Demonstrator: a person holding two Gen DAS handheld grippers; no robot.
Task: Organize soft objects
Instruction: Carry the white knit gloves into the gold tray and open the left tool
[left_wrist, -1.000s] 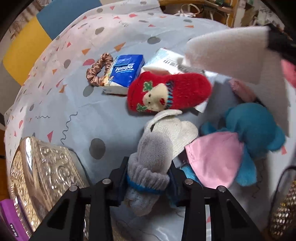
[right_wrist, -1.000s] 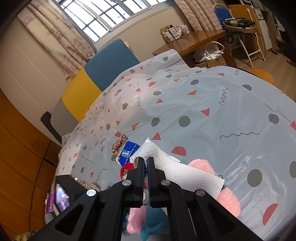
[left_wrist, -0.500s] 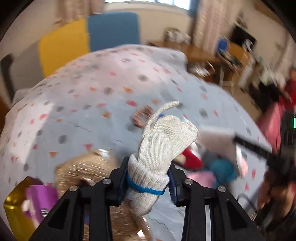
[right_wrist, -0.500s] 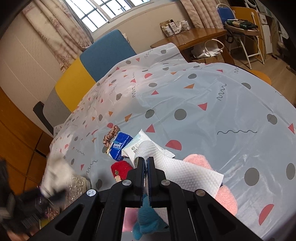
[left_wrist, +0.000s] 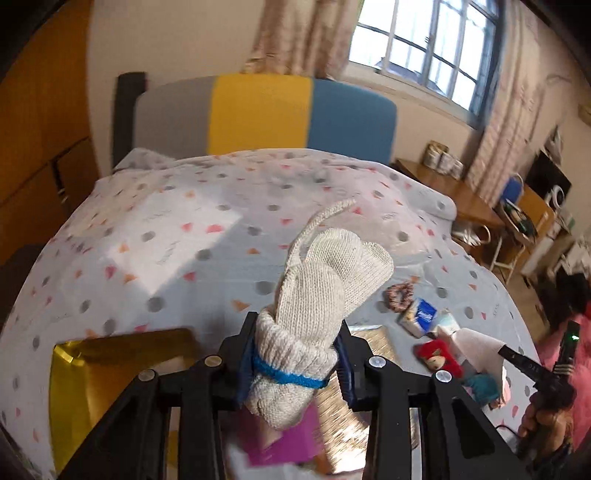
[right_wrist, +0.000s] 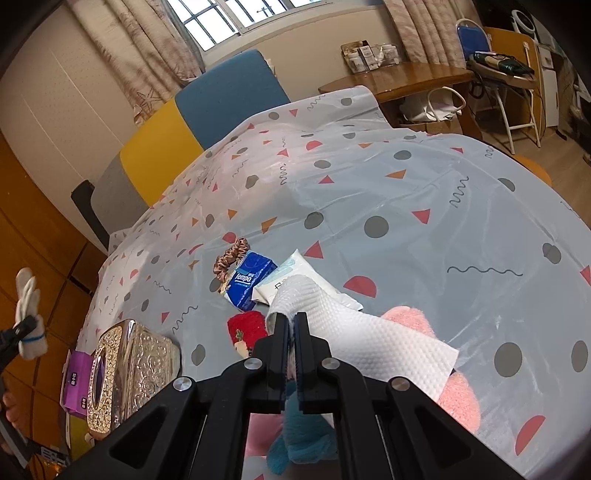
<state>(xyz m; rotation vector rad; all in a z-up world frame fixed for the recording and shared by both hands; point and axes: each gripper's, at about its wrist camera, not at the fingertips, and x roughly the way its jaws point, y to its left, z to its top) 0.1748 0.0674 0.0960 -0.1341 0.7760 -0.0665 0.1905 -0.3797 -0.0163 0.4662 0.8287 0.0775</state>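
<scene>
I have the left claw (left_wrist: 295, 363) clamped on a rolled pair of cream knit gloves (left_wrist: 317, 314), raised above the gold box (left_wrist: 92, 373) at the near-left corner of the bench (left_wrist: 184, 258). The pads bite at the ribbed cuff, just by the blue band, and the fingers of the gloves stand free above. That is the right place to hold: the cuff is the thickest, springiest part, so a light, floppy bundle like this should not slip or unroll.

My right claw (right_wrist: 293, 328) has its jaws pressed together on the edge of a white embossed paper towel (right_wrist: 373, 350), which drapes over the pink fluffy thing (right_wrist: 454, 398). The sheet is thin and limp and I judge it could tear if jerked, so it wants a slow carry.

Left on the bench are the red Christmas sock (right_wrist: 245, 334), a blue plush toy (right_wrist: 295, 446), a Tempo tissue pack (right_wrist: 249, 278) and a satin scrunchie (right_wrist: 231, 254). All look soft, light and forgiving to pinch at the middle. The purple pack (left_wrist: 284, 439) under the gloves is blurred; possibly tissues.
</scene>
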